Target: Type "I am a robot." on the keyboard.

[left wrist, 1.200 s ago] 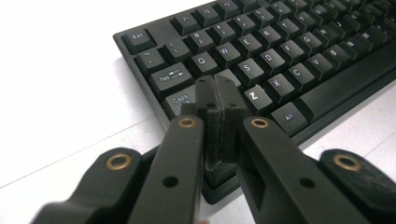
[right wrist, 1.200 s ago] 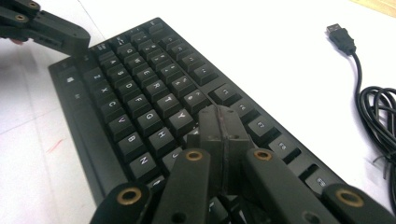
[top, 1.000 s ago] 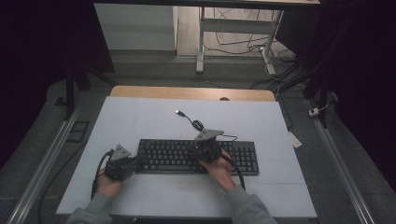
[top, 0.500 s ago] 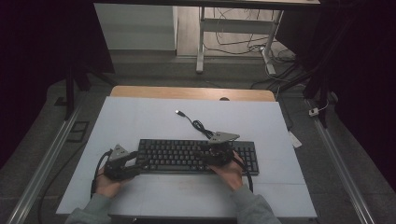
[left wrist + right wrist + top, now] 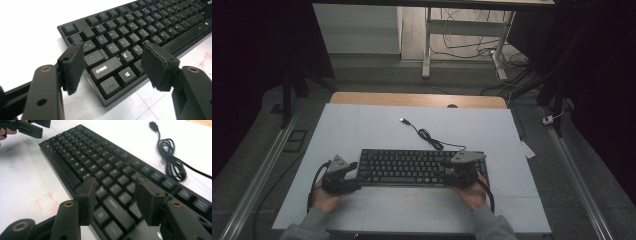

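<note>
Both hands have slid outward along the keyboard [image 5: 422, 166] since a second ago, and now sit at its two ends. It lies flat across the near middle of the white desk [image 5: 362, 125], its cable [image 5: 427, 135] coiled behind it. Left tongs [image 5: 112, 62] gape over the Shift and Ctrl corner; right tongs [image 5: 115, 200] gape above the opposite end's keys.
</note>
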### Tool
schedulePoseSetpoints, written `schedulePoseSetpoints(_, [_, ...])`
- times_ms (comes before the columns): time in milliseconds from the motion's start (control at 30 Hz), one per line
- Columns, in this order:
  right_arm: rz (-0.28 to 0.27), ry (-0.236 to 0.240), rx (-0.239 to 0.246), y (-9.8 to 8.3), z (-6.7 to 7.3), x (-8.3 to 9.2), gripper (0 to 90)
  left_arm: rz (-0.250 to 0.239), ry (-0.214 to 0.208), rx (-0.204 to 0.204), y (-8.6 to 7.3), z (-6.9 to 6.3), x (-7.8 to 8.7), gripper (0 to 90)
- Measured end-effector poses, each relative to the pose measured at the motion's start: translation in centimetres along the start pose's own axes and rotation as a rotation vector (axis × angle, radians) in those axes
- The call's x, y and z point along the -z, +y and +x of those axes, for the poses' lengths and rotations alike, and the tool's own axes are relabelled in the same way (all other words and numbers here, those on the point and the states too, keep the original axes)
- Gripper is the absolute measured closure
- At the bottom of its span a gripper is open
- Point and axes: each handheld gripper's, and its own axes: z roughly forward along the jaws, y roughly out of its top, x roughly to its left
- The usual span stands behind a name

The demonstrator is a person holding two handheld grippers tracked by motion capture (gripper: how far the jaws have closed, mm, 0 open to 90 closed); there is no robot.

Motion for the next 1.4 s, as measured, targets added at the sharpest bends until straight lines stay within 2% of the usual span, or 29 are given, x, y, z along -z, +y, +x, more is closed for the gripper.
schedulePoseSetpoints(133, [-0.009,-0.026,-0.009,-0.8,-0.3,1.5,51.5,0.0,0.002,-0.002,0.0,0.0,0.0,34.8])
schedulePoseSetpoints(200, [-0.017,-0.02,-0.021,-1.2,-0.7,2.1,51.5,-0.002,0.001,-0.003,0.0,0.0,0.0,34.9])
schedulePoseSetpoints(500, [-0.023,-0.011,-0.026,-1.3,-1.0,1.8,51.6,-0.024,-0.012,-0.027,0.4,-0.3,0.7,37.9])
schedulePoseSetpoints(733, [-0.01,0.002,-0.019,-1.4,-0.9,1.3,51.6,-0.004,-0.029,-0.065,1.7,-1.5,0.7,41.6])
schedulePoseSetpoints(967, [-0.012,-0.001,-0.02,-1.4,-1.1,1.6,51.4,0.032,-0.046,-0.128,3.8,-2.8,0.3,48.8])
schedulePoseSetpoints(1100, [-0.019,-0.004,-0.028,-1.5,-1.3,1.8,51.4,0.039,-0.065,-0.151,5.0,-3.1,0.0,56.5])
schedulePoseSetpoints(1233, [-0.022,-0.001,-0.033,-1.5,-1.4,1.9,51.3,0.027,-0.081,-0.168,6.1,-3.4,-0.6,69.3])
schedulePoseSetpoints(1400, [-0.029,0.0,-0.041,-1.6,-1.5,1.7,51.3,0.061,-0.128,-0.216,6.7,-3.9,-1.8,85.3])
